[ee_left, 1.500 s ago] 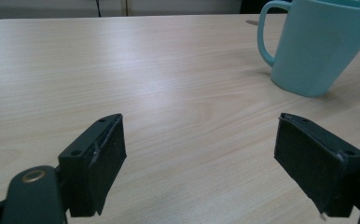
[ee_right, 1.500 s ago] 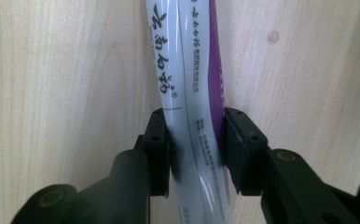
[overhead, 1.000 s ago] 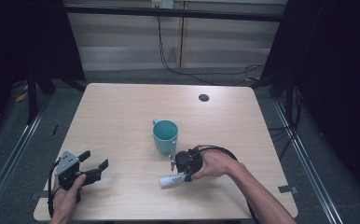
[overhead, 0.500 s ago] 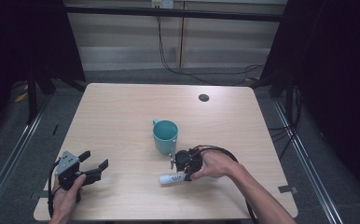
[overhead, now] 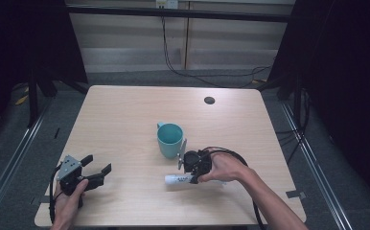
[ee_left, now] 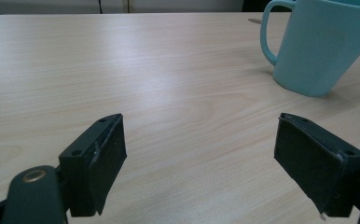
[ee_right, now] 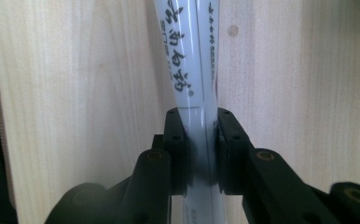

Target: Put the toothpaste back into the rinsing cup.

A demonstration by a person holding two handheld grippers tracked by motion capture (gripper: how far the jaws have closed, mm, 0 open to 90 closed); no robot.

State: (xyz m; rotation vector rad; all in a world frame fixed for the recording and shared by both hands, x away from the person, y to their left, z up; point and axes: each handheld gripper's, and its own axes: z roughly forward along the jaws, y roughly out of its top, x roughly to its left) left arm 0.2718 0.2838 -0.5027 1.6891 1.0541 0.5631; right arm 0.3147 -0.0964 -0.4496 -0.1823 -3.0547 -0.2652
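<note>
Our right tool [ee_right: 200, 149] clamps a white tube [ee_right: 192, 70] lying on the desk [overhead: 125, 115] just before the mug [overhead: 169, 139]; our left tool [ee_left: 199, 163] rests wide open, empty

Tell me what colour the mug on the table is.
Teal; the mug shows it best in the left gripper view.

Mug [overhead: 170, 139] at the table's [overhead: 125, 115] middle — tube [overhead: 178, 179] lying just before it, toward the person.
</note>
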